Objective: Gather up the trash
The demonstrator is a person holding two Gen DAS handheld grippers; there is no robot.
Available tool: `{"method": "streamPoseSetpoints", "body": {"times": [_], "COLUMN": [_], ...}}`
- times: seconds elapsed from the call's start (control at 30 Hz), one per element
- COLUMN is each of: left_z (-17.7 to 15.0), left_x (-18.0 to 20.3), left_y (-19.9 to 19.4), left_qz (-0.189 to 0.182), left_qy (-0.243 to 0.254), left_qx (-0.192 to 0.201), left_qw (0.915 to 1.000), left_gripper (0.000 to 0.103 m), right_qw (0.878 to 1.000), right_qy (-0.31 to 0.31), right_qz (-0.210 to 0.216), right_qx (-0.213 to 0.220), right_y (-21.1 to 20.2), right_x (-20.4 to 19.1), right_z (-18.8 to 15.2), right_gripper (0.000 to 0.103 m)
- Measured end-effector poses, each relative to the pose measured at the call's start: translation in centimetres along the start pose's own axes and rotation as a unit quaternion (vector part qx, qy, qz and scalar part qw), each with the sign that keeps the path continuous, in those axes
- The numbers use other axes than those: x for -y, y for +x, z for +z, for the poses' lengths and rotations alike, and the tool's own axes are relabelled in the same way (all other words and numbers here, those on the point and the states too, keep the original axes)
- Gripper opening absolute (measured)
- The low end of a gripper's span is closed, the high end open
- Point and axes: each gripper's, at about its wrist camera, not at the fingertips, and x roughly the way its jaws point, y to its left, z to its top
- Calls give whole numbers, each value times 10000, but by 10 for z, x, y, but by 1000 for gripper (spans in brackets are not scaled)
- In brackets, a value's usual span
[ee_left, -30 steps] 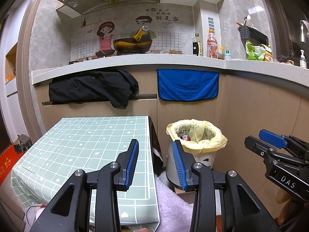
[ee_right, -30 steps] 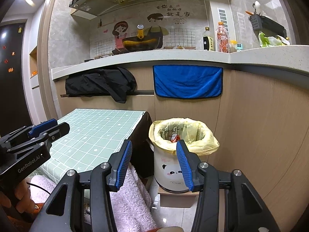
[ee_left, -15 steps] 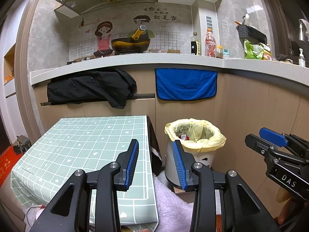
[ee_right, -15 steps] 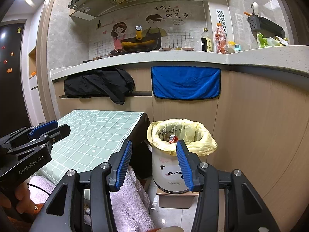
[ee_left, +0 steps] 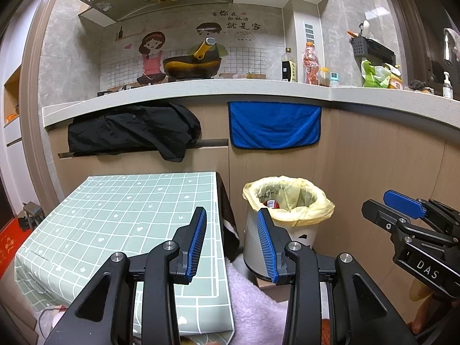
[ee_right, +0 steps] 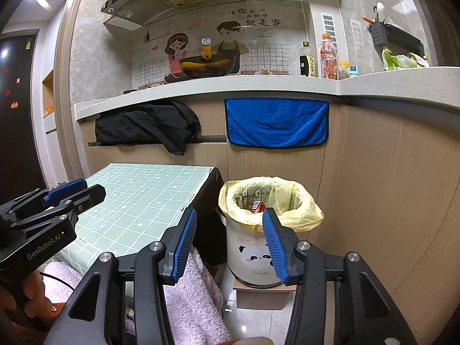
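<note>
Right wrist view: both grippers, left gripper (ee_left: 231, 225) and right gripper (ee_right: 229, 228), gape empty; we'd scan the table (ee_right: 138, 198) for litter before approaching the bin (ee_right: 258, 247).

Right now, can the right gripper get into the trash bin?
Probably yes. The right gripper is open and empty, the trash bin stands uncovered straight ahead, nothing between them; only the table edge sits close on its left.

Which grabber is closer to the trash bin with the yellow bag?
Right, though not by much. The right gripper is lined up almost straight at the trash bin. The left gripper sits further left, half over the green table.
</note>
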Motion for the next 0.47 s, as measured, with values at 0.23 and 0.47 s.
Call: {"method": "streamPoseSetpoints", "body": {"times": [0.23,0.47], "left_z": [-1,-1], "left_x": [1,-3], "left_y": [1,4], "left_qz": [13,6], "left_qy": [-12,-30], "left_qx": [-37,-56], "left_qw": [10000,10000], "left_gripper": [38,38], "right_qw": [10000,10000], "right_qy": [3,56], "right_qz": [17,-26], "right_qx": [-10,-61], "right_y": [1,1], "right_x": [1,1], "right_z": [0,-1], "right_gripper": [45,45]}}
